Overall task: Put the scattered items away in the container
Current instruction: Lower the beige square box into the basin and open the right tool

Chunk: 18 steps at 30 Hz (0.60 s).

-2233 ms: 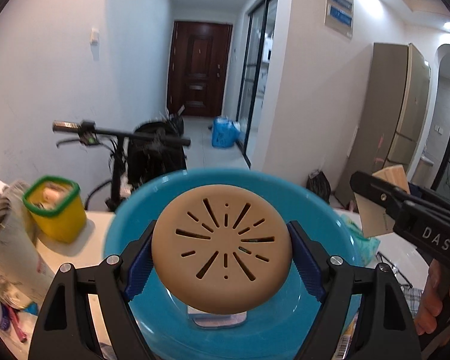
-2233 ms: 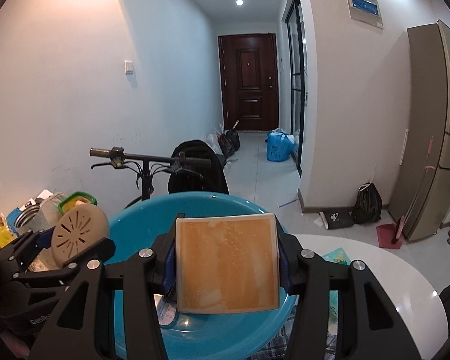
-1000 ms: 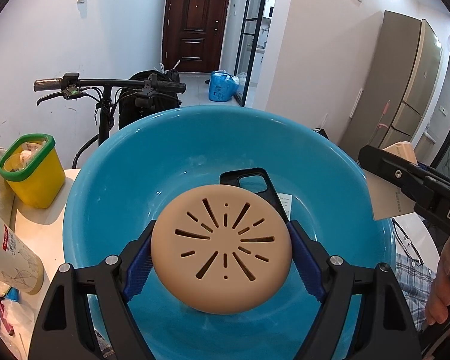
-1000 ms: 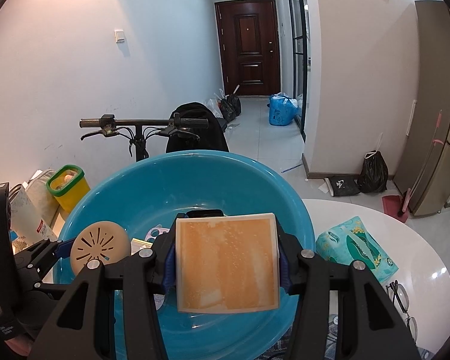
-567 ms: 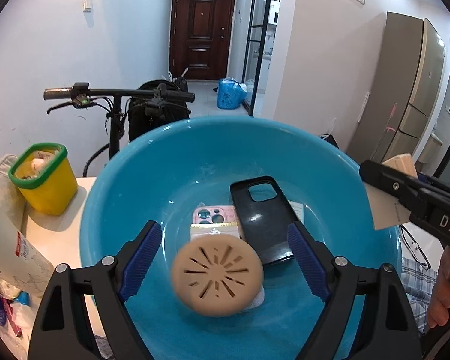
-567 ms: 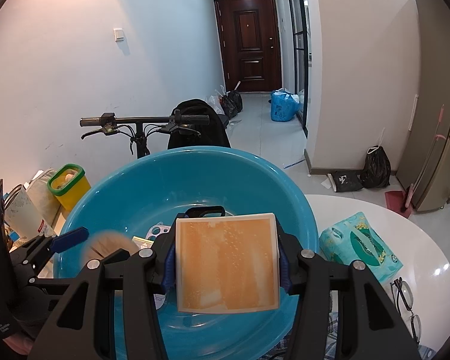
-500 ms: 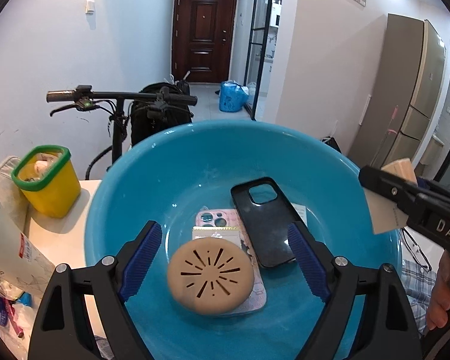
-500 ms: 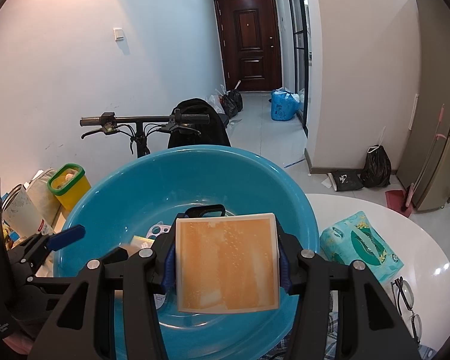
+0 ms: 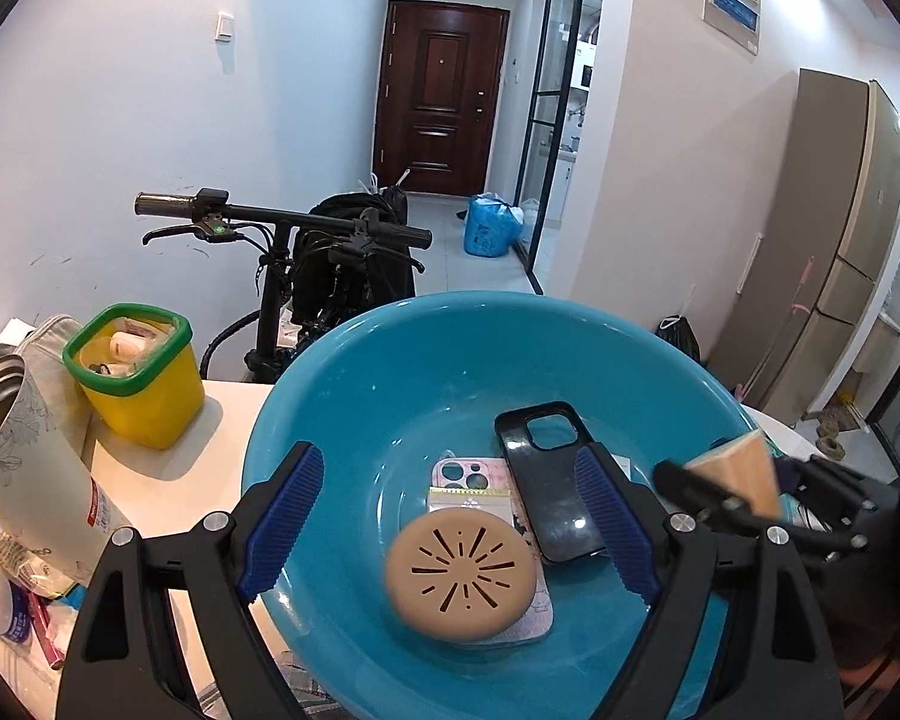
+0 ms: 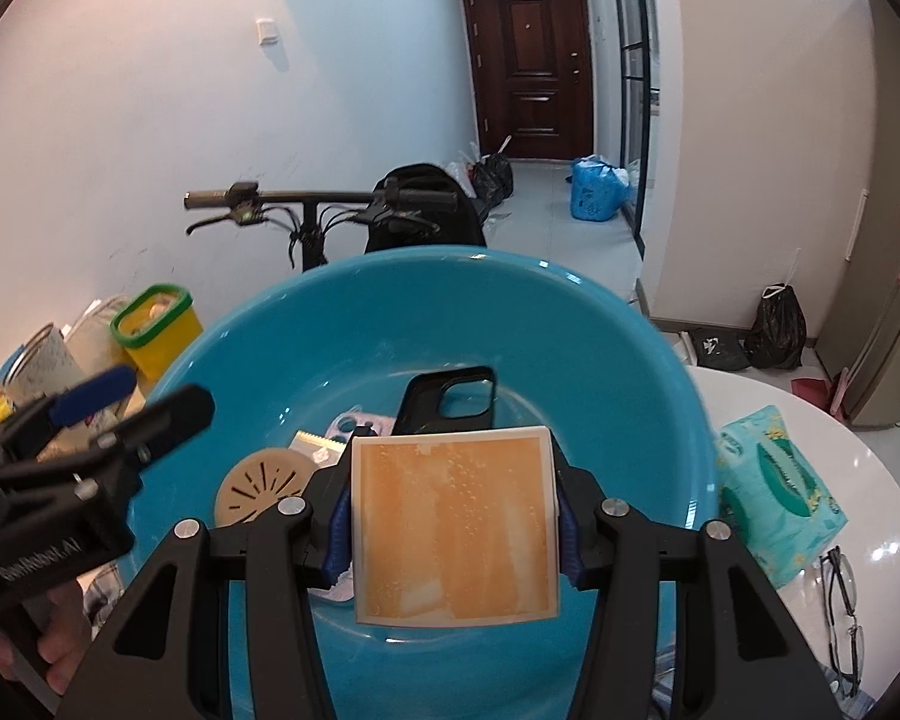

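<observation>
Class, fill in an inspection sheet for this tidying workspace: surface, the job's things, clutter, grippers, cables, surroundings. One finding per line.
Surface: white table, round edge at the right.
Job's things: blue basin holds a tan round vented disc, a black phone case, a pink phone case and a small packet; the orange square tile is not yet in.
Clutter: yellow tub with green rim, printed canister, tissue pack, glasses.
Grippers: left gripper open, empty, above the basin; right gripper shut on the tile.
Cables: nothing seen on the table.
Surroundings: bicycle, dark door, blue bag on the floor.
</observation>
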{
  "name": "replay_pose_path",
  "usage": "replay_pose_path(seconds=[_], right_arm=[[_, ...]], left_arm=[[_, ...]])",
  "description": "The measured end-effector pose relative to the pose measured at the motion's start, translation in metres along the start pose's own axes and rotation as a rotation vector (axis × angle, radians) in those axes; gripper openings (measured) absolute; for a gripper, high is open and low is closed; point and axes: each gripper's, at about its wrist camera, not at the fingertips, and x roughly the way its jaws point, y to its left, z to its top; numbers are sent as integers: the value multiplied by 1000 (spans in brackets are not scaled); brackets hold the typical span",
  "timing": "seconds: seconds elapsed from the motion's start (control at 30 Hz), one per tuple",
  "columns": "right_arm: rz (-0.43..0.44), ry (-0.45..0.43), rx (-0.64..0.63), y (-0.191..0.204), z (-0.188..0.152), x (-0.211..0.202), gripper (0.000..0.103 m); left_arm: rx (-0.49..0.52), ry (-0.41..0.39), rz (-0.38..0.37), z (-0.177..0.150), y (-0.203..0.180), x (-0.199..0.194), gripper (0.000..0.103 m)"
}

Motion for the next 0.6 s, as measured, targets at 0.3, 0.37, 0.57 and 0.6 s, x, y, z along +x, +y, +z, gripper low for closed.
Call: replay_pose_path(seconds=[0.3,0.37,0.57,0.6], right_arm=[[11,55,-42,16,-11,16,51],[10,61,-49,17,-13,17,51],[7,68,-52,17,-14,18,51],[6,68,-51,17,-13,19,52]], left_arm=[[9,10,13,-1,-1,2,88],[8,13,14,-1,-1,2,88],[2,12,15,-1,0,2,88],[4,12,15,-1,0,2,88]])
